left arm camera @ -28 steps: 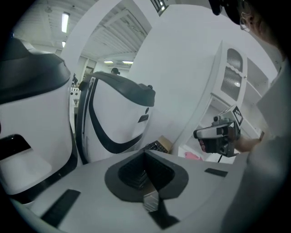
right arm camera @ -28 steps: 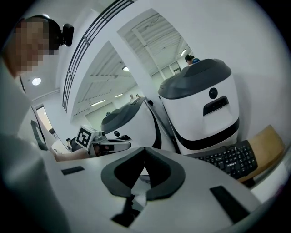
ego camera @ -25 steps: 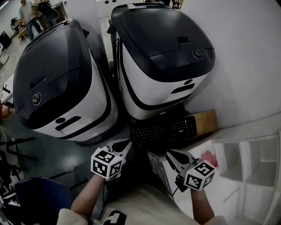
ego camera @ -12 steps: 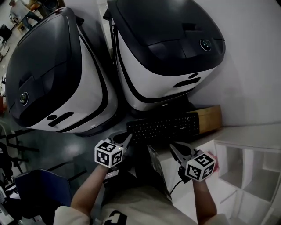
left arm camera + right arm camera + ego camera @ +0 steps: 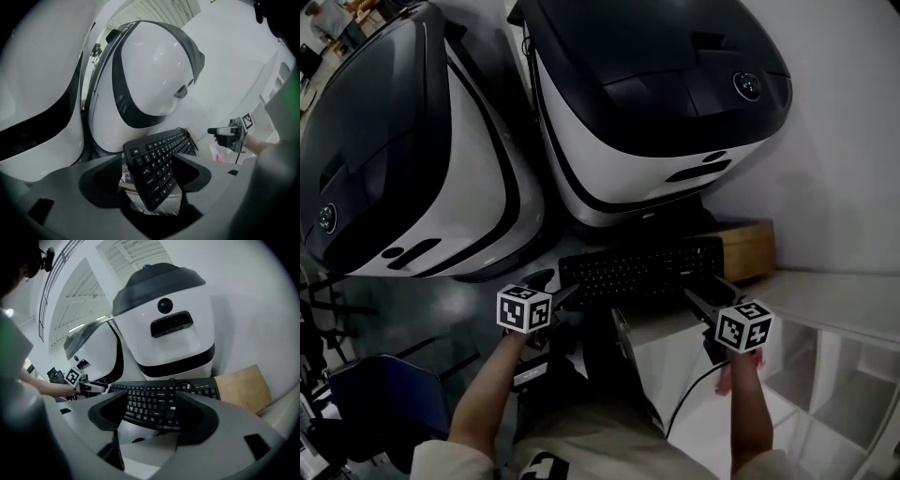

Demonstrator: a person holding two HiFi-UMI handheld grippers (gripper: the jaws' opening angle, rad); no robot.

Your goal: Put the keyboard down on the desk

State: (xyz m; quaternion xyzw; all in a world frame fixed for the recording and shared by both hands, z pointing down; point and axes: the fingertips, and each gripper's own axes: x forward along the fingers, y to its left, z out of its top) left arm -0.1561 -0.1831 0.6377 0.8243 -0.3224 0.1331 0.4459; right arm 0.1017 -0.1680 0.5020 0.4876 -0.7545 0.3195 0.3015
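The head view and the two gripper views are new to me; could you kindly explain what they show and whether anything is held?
No robot here: a person holds a two-jaw gripper in each hand. The head view looks steeply down from the person's head; each gripper view looks along its own jaws. A black keyboard lies on a white surface before two white-and-black machines, a brown board beside it. The left gripper is at its left end, the right gripper at its right. Both have just been opening their jaws; the keyboard shows between them, but neither grips it.
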